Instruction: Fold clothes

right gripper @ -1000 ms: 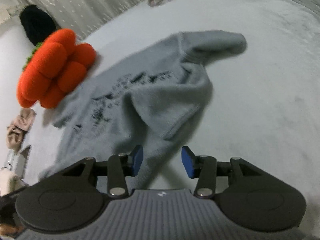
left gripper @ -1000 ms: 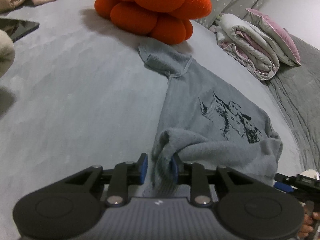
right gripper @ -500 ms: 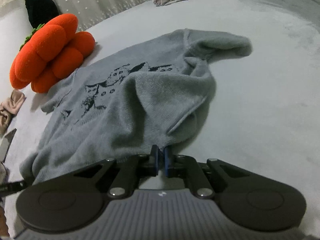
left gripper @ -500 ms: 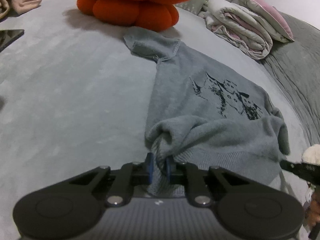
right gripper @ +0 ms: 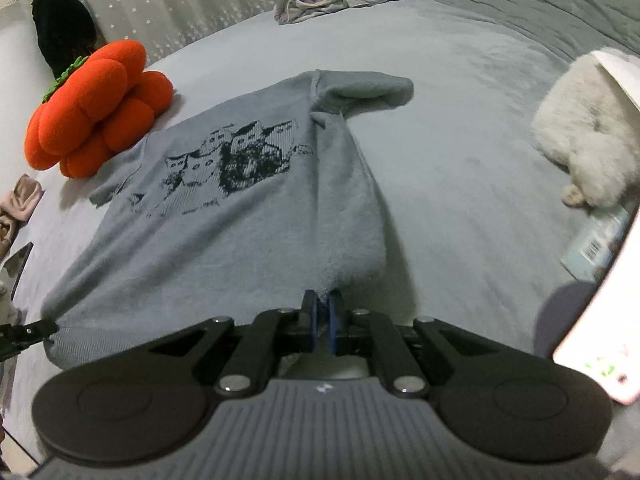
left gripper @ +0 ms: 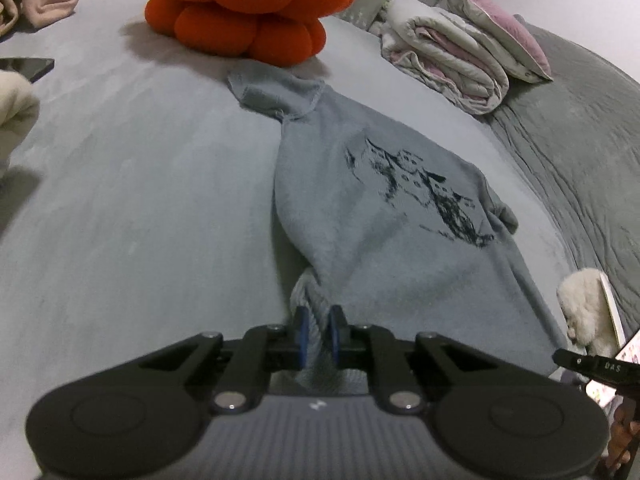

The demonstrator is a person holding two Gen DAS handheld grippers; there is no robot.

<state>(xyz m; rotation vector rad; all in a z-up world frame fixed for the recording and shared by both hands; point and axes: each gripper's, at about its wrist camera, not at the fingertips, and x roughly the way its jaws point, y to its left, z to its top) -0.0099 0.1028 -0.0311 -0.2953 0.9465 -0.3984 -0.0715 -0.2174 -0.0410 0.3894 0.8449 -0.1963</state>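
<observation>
A grey short-sleeved sweater [left gripper: 384,208] with a dark printed picture lies spread on the grey bed cover, its near edge pulled taut towards me. My left gripper [left gripper: 319,336] is shut on the ribbed hem at the sweater's left corner. In the right wrist view the same sweater [right gripper: 224,216] stretches away, one sleeve folded at the far end. My right gripper [right gripper: 323,316] is shut on the hem at the right corner. The left gripper's tip [right gripper: 28,332] shows at the left edge of that view, on the other corner.
An orange pumpkin cushion [left gripper: 248,4] sits just beyond the sweater's far sleeve. Folded quilts [left gripper: 460,52] lie at the back right. A white fluffy item [right gripper: 588,140] and a phone [right gripper: 592,336] are to the right; a dark tablet [left gripper: 28,68] and beige cloth [left gripper: 40,0] to the left.
Both grippers closed on the sweater's hem and drew back, pulling the bunched lower half out flat and taut. The rumpled fold near each gripper is gone.
</observation>
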